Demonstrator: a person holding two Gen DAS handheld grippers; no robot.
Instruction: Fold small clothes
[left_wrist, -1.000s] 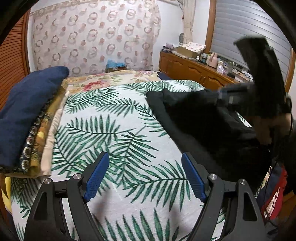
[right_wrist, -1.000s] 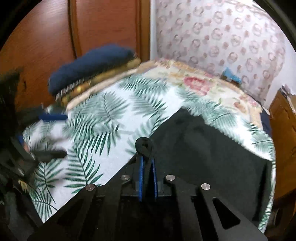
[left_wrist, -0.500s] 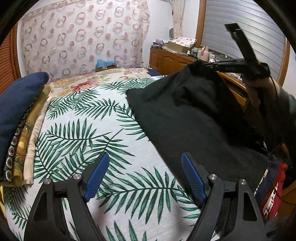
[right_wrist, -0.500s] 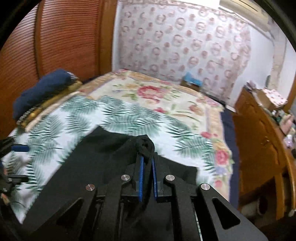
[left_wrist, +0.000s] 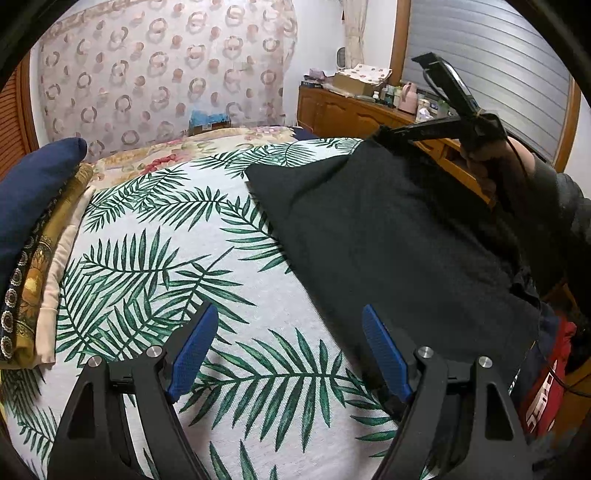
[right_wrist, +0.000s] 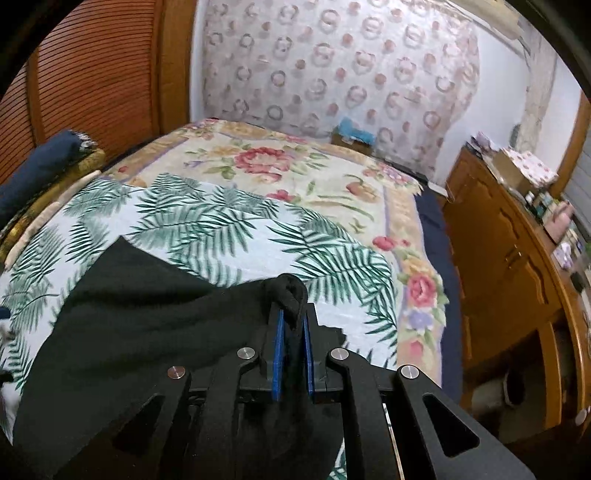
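A black garment (left_wrist: 388, 236) lies spread over the right side of the bed on the palm-leaf cover (left_wrist: 155, 258). My right gripper (right_wrist: 291, 325) is shut on a bunched corner of the black garment (right_wrist: 147, 325) and holds that corner lifted above the bed; it shows in the left wrist view (left_wrist: 384, 134) at the garment's far right corner. My left gripper (left_wrist: 284, 347) is open and empty, low over the cover just left of the garment's near edge.
A stack of folded cloths topped by a navy one (left_wrist: 29, 199) sits at the bed's left edge. A wooden dresser (right_wrist: 517, 266) with clutter runs along the right. A floral blanket (right_wrist: 280, 173) covers the bed's far end.
My right gripper has lifted the garment's corner and carried it toward the far right, spreading the cloth. My left gripper stayed open and shifted slightly.
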